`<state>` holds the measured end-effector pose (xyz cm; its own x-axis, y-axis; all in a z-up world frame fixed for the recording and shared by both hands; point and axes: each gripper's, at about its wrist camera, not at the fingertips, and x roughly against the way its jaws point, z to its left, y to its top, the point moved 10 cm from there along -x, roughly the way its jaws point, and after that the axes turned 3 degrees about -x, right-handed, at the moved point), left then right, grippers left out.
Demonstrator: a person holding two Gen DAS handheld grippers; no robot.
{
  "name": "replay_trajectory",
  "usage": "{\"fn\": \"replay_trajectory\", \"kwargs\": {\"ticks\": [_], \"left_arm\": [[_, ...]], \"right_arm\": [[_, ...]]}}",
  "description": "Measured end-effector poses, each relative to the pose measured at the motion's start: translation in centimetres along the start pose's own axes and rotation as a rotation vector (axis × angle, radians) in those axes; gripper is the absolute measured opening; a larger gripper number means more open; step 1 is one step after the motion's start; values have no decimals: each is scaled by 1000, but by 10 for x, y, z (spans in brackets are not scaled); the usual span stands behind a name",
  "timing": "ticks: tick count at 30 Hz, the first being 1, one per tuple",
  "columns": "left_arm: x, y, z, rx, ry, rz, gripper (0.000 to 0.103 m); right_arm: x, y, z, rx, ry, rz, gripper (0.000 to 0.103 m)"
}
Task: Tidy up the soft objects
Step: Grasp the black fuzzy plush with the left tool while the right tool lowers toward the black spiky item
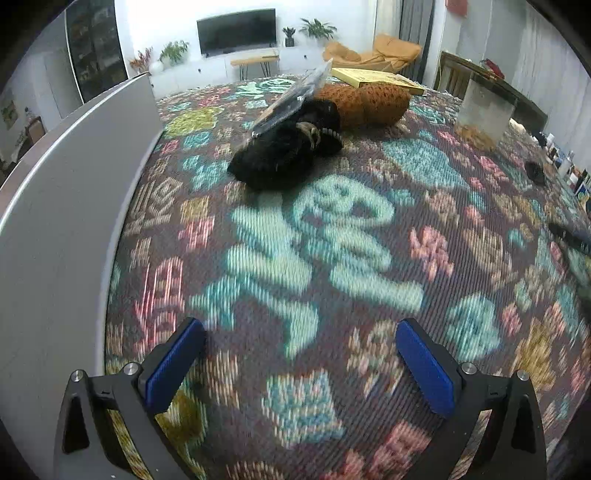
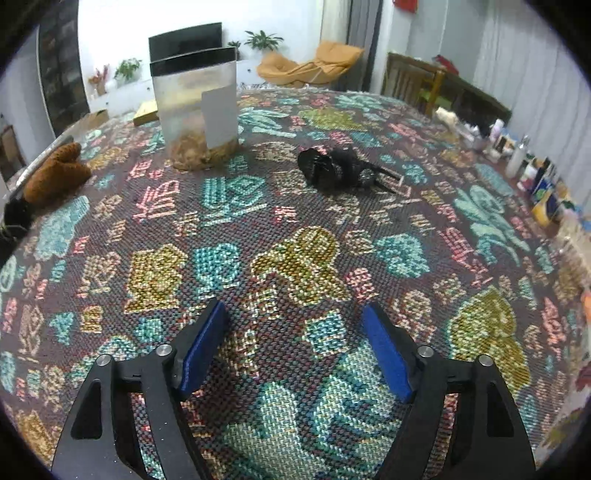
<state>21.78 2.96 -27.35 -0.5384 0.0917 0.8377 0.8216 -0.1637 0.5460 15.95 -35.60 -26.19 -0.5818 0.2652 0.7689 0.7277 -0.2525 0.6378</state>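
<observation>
left hand-held gripper (image 1: 300, 363): apart, empty | right hand-held gripper (image 2: 295, 350): apart, empty

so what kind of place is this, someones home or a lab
Most likely a home living room: a wall-mounted TV over a low white cabinet, potted plants beside it, and a table under a patterned woven cloth with bottles lined along its edge.

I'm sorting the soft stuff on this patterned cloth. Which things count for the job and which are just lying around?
Belongs to the job:
brown plush item
black furry item
small black fuzzy item

Just lying about:
clear lidded container
flat yellow box
bottles along the table edge
grey board
</observation>
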Motion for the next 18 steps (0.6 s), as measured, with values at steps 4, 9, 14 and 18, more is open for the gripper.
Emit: {"fn": "replay_trajectory", "kwargs": {"ticks": [4, 9, 14, 18], "left_arm": [[2, 68, 1, 48, 13, -82, 103], [-56, 118, 16, -43, 126, 7, 102], [-69, 110, -1, -11, -33, 87, 34], [-32, 88, -50, 59, -230, 115, 31]], "right_arm": [[-1, -1, -3, -14, 14, 5, 82], [-5, 1, -4, -19, 9, 7, 83], [-6, 3, -9, -48, 6, 10, 83], [-6, 2, -9, -63, 19, 14, 83]]}}
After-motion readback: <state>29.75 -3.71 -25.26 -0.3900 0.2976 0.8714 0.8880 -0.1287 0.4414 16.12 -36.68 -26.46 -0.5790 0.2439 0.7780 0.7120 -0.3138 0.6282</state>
